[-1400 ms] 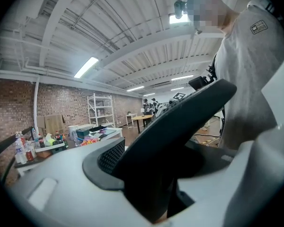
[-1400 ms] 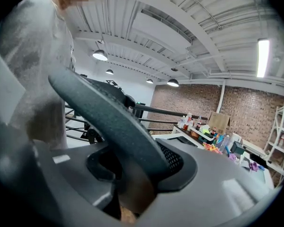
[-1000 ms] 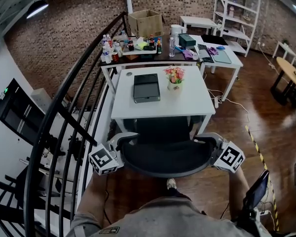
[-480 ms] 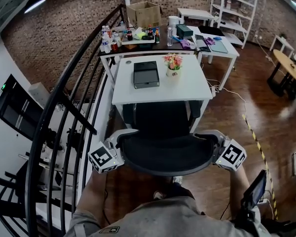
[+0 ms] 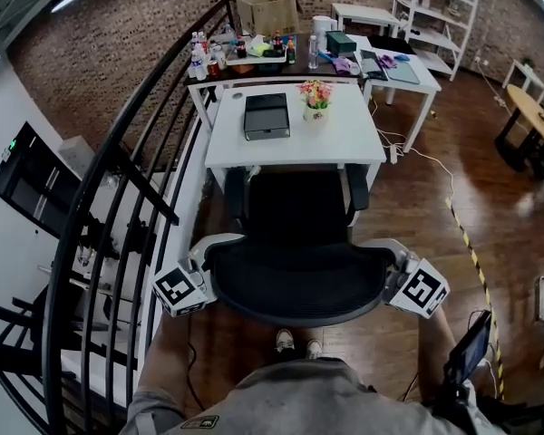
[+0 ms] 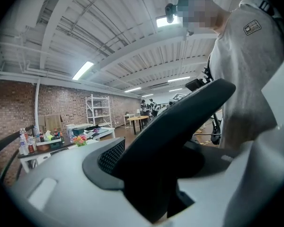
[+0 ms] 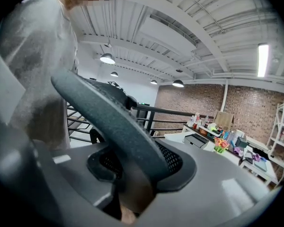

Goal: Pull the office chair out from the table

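Note:
The black office chair (image 5: 297, 208) stands in front of the white table (image 5: 344, 145), its seat partly out from under the tabletop. Its curved mesh backrest (image 5: 295, 284) is nearest me. My left gripper (image 5: 208, 268) is shut on the backrest's left edge, and my right gripper (image 5: 394, 275) is shut on its right edge. In the left gripper view the backrest (image 6: 180, 122) runs between the grey jaws of the left gripper (image 6: 146, 183). The right gripper view shows the backrest (image 7: 113, 122) clamped in the right gripper (image 7: 128, 193).
A black stair railing (image 5: 118, 179) runs close along the left. On the table sit a dark box (image 5: 267, 116) and a flower pot (image 5: 315, 98). Behind is a cluttered table (image 5: 254, 53). A cable (image 5: 426, 166) and striped tape (image 5: 471, 252) lie on the wood floor at right.
The chair has rolled back from the table toward me, so more of its seat shows. Both grippers moved back with the backrest and kept their grip.

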A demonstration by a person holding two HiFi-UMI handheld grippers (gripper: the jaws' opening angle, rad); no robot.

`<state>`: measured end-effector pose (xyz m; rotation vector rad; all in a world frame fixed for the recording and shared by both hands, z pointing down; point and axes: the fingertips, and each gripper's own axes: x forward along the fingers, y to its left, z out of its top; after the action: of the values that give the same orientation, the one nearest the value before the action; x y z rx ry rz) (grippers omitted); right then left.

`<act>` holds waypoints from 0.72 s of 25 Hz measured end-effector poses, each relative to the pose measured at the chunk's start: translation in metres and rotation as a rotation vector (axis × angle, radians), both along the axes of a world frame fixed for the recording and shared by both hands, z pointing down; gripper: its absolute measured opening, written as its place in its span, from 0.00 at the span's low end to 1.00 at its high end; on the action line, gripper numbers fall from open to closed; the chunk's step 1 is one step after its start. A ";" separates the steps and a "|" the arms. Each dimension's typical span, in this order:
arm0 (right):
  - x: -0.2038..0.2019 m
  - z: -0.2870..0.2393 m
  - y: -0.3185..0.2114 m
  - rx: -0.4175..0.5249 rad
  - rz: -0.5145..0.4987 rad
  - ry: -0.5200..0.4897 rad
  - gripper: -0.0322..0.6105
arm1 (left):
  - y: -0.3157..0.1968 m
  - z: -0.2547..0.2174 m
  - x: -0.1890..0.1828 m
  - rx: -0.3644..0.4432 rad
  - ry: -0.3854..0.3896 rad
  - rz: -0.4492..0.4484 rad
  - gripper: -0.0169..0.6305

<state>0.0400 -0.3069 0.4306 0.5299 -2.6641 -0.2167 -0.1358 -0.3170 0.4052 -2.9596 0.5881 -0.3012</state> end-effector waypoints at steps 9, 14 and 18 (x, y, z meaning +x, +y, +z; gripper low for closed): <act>0.021 0.001 0.051 0.018 -0.053 -0.012 0.31 | 0.053 0.001 0.022 -0.008 0.009 -0.026 0.41; 0.026 0.003 0.072 0.016 -0.055 -0.004 0.31 | 0.075 0.005 0.026 -0.011 -0.009 -0.031 0.41; 0.025 0.004 0.093 0.012 -0.049 -0.004 0.31 | 0.096 0.003 0.027 -0.010 0.008 -0.016 0.41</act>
<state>0.0653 -0.2135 0.4347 0.4689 -2.6832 -0.2461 -0.1091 -0.2213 0.4084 -2.9684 0.6126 -0.2940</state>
